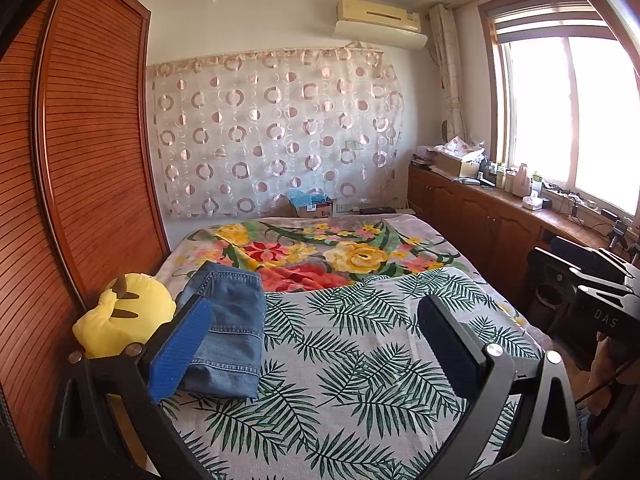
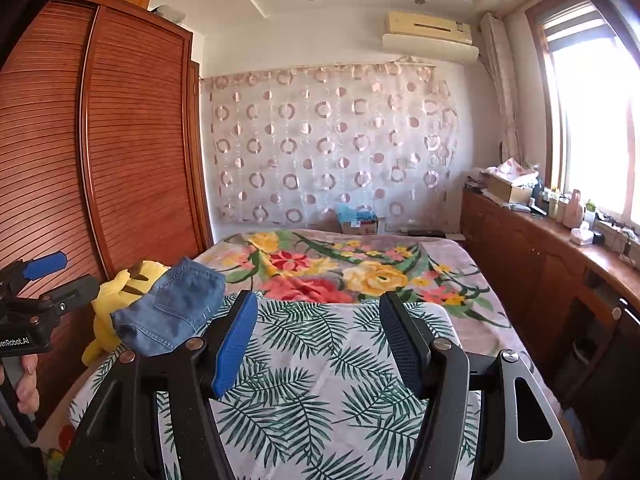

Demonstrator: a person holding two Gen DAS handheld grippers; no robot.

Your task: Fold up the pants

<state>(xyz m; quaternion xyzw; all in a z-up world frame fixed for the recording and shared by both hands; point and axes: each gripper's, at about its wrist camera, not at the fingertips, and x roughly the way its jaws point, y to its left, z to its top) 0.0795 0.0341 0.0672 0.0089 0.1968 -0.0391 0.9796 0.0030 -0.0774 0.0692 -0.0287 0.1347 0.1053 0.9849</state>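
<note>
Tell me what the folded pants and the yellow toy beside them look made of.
Folded pants: blue denim, matte, faded, going by the pale stitched seams and hems. Yellow toy: soft plush fabric, probably stuffed; it looks rounded and fuzzy, without shine.

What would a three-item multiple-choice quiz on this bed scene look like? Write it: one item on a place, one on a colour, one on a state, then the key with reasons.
1. Where do the folded jeans lie?
A. on the wooden cabinet
B. on the bed's left side, beside the yellow plush toy
C. on the windowsill

2. What colour is the pad on one finger of the left gripper?
A. red
B. green
C. blue

3. How do the jaws of the right gripper stand?
A. open, holding nothing
B. shut on the jeans
C. shut on the plush toy

Key: 1 B, the denim lies on the palm-leaf sheet against the toy. 2 C, the pad is bright blue. 3 A, only the sheet shows between its fingers.
</note>
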